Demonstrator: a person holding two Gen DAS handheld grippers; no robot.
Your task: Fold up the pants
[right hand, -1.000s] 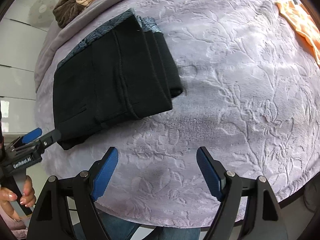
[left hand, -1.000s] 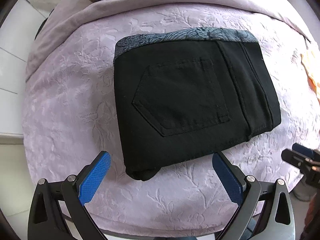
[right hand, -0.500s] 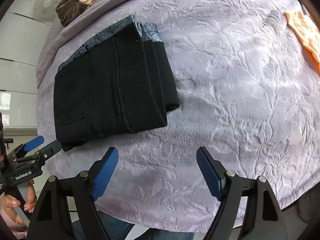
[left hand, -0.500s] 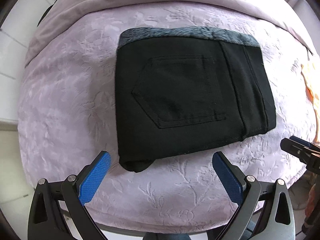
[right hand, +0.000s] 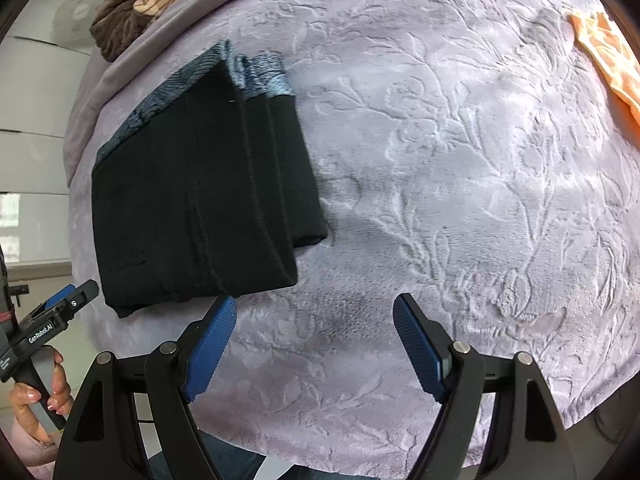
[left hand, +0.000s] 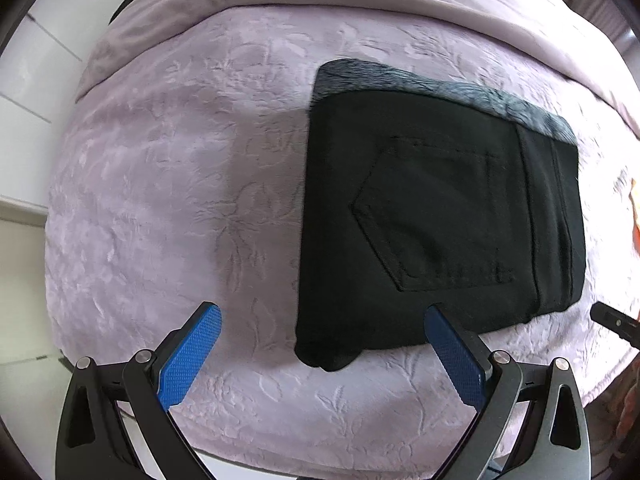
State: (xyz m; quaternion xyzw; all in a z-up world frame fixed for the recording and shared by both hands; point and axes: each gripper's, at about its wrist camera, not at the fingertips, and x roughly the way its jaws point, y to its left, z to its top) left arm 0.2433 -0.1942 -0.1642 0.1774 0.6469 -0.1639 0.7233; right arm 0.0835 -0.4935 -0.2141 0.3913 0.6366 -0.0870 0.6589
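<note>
Apparently final step: black folded cotton pants (left hand: 440, 220) squared on mauve embossed blanket (left hand: 160, 184), ahead of left gripper (left hand: 320, 344) and right gripper (right hand: 314, 338), both released, empty; next, withdrawal or light smoothing.

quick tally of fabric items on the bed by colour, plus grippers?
Black folded pants: 1
Orange cloth: 1
Brown striped garment: 1
Lilac embossed blanket: 1
Grippers: 2, left gripper and right gripper
Total: 6
</note>
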